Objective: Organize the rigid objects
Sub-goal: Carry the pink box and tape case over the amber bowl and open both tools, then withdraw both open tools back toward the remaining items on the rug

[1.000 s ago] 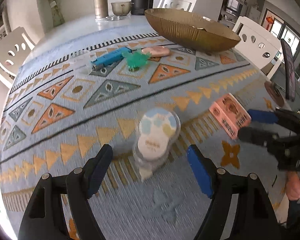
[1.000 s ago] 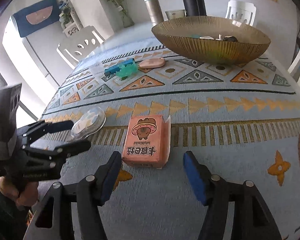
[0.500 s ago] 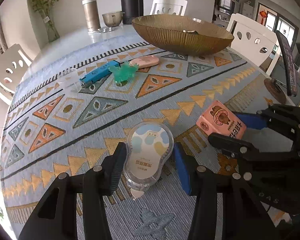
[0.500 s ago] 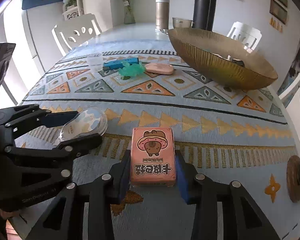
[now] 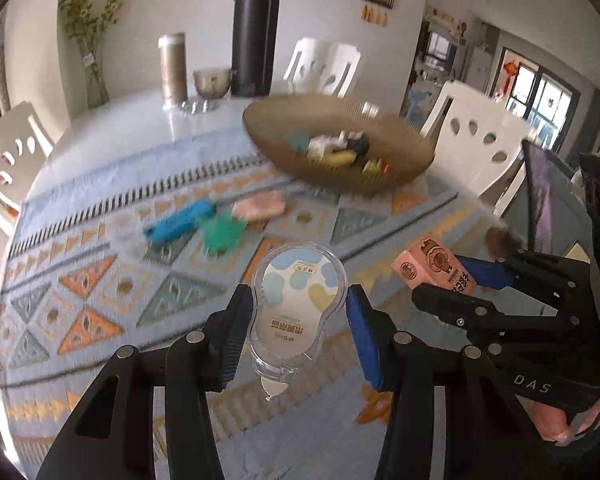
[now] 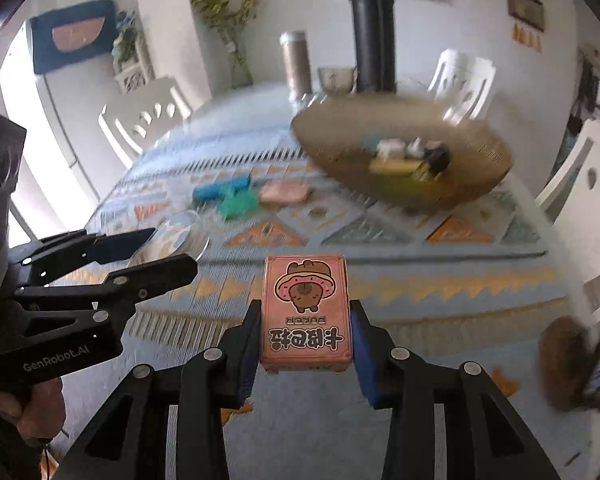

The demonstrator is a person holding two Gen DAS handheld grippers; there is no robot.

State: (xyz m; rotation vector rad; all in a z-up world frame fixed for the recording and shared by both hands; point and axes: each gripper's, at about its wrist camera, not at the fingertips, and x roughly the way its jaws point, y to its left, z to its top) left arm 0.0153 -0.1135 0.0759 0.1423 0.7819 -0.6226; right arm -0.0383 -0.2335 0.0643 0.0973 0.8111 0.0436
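Note:
My left gripper (image 5: 298, 322) is shut on a clear correction-tape dispenser (image 5: 298, 304) and holds it above the patterned cloth. My right gripper (image 6: 304, 330) is shut on a pink card box (image 6: 305, 312) with a cartoon bear, also lifted. Each gripper shows in the other's view: the right with the box (image 5: 436, 270), the left with the dispenser (image 6: 176, 236). A gold ribbed bowl (image 5: 400, 148) holding several small items stands beyond, also in the right wrist view (image 6: 480, 152).
A blue bar (image 5: 178, 222), a green toy (image 5: 220, 232) and a pink case (image 5: 260, 206) lie on the cloth before the bowl. A black flask (image 5: 255, 32), a steel tumbler (image 5: 173, 68) and a small metal bowl (image 5: 212, 82) stand at the back. White chairs surround the table.
Both grippers closed on their objects, the left on the dispenser and the right on the pink box, then lifted them off the cloth and moved toward the bowl.

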